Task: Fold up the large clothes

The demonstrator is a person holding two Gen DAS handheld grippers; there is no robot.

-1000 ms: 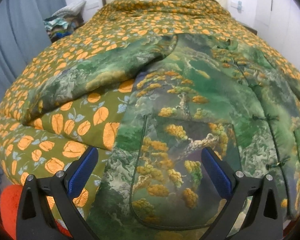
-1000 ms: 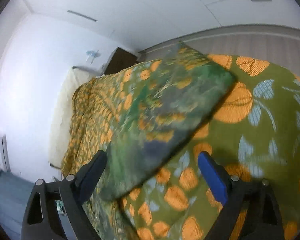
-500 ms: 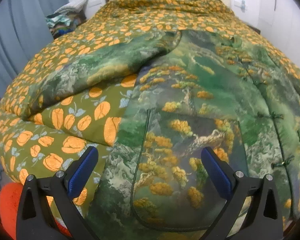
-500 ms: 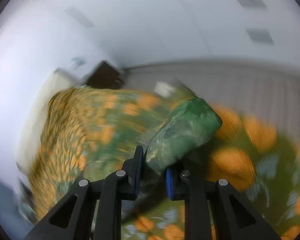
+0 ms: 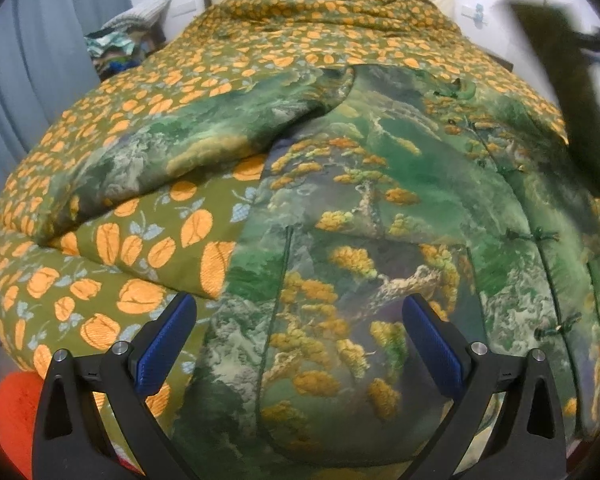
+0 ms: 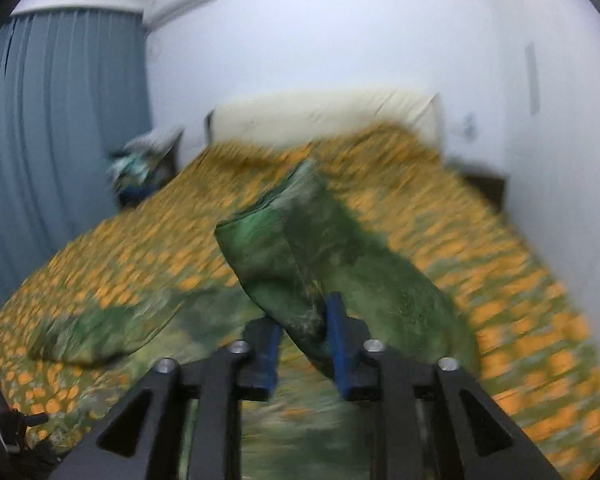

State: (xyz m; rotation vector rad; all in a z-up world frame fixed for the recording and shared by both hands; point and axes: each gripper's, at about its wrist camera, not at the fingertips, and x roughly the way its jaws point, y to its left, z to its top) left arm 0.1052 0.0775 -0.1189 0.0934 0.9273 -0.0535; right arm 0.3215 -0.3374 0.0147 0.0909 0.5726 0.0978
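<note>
Right wrist: right hand-held gripper [image 6: 302, 340] clamps jacket sleeve [image 6: 284, 256]; no writing legible.

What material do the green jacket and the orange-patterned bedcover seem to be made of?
Jacket: probably woven brocade or jacquard, slightly glossy; its landscape pattern looks raised, with knotted cord fastenings. Bedcover: likely matte woven cotton; the orange motifs show a ribbed texture.

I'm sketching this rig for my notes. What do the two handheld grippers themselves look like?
Both look alike. The left gripper and right gripper have matte black angular frames with triangular cut-outs and round silver bolt heads at the pivots. Their jaws carry blue textured pads. No cables, markings, hands or sleeves are visible in either wrist view.
</note>
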